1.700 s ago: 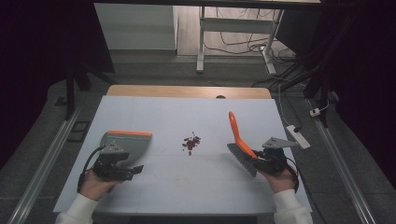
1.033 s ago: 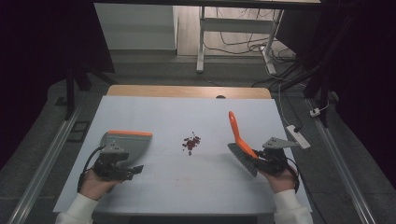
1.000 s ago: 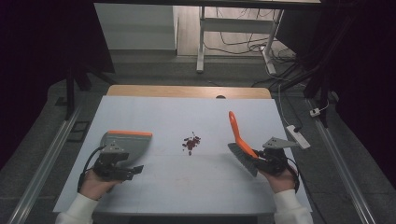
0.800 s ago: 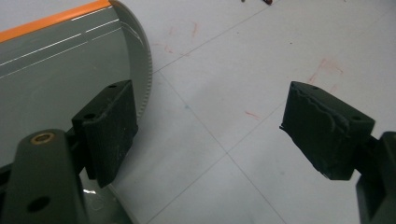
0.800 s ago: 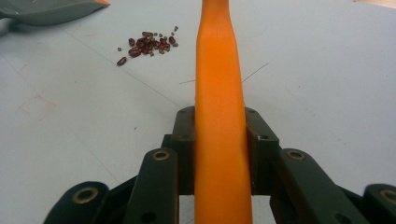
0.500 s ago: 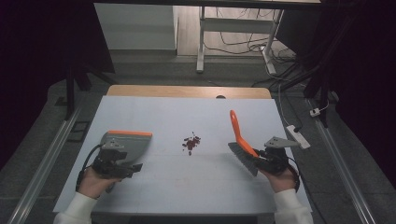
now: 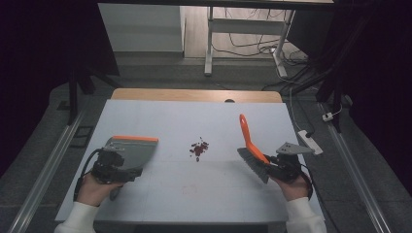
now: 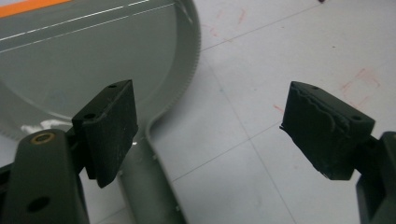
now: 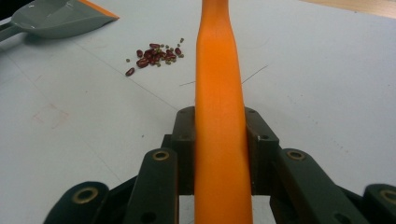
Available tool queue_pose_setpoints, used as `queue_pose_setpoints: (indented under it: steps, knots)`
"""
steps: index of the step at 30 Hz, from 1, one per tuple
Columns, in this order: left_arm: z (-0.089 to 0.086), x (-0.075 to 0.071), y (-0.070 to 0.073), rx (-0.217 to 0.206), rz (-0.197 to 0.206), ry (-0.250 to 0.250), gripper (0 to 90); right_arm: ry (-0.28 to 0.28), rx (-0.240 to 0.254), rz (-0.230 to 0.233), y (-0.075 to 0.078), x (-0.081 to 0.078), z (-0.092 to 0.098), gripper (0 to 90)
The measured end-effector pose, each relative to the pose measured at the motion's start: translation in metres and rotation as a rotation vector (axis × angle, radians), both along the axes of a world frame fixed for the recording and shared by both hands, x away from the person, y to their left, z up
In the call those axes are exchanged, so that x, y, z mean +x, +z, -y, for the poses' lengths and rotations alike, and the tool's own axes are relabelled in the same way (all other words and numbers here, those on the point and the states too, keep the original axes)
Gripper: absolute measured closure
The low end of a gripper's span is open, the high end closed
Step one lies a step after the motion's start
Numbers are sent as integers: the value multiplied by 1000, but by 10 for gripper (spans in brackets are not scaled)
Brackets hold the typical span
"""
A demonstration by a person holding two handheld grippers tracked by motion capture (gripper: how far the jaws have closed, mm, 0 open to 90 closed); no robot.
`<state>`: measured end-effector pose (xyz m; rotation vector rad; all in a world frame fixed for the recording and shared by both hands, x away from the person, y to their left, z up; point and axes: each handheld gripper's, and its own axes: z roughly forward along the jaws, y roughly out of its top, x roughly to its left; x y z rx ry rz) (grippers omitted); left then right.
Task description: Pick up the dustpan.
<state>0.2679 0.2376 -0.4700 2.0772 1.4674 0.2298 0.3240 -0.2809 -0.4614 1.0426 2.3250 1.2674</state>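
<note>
From where I stand it looks like a sweeping-up job that has barely begun. The little heap of dark red beans [image 7: 198,149] lies untouched in the middle of the white table [image 7: 194,116], with no bean in the pan as far as I can see. The right gripper [image 9: 219,140] has its jaws closed tight on the orange handle of the brush [image 7: 250,145], which is held at the right of the table, bristles toward the near side, well apart from the beans. The grey dustpan [image 7: 128,150] sits on the table at the left, its orange lip on the far side. The left gripper [image 8: 224,126] has its jaws spread wide with nothing between them; one jaw sits just beside the pan's handle. Gripping the pan, bringing it up to the beans and sweeping them in all appear left to do.
</note>
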Motion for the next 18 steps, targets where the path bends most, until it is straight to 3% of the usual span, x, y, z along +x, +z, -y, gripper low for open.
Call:
queue_pose_setpoints:
  steps: [8,15,18]
  knots:
    - [-7,-1,0,30,-60,72,198,0,2,-6,-1,0,0,700]
    - [-30,-1,-7,64,-132,149,196,1,-1,-5,-1,0,1,700]
    - [-34,-1,-10,54,-151,152,195,-3,-2,-8,-2,0,2,700]
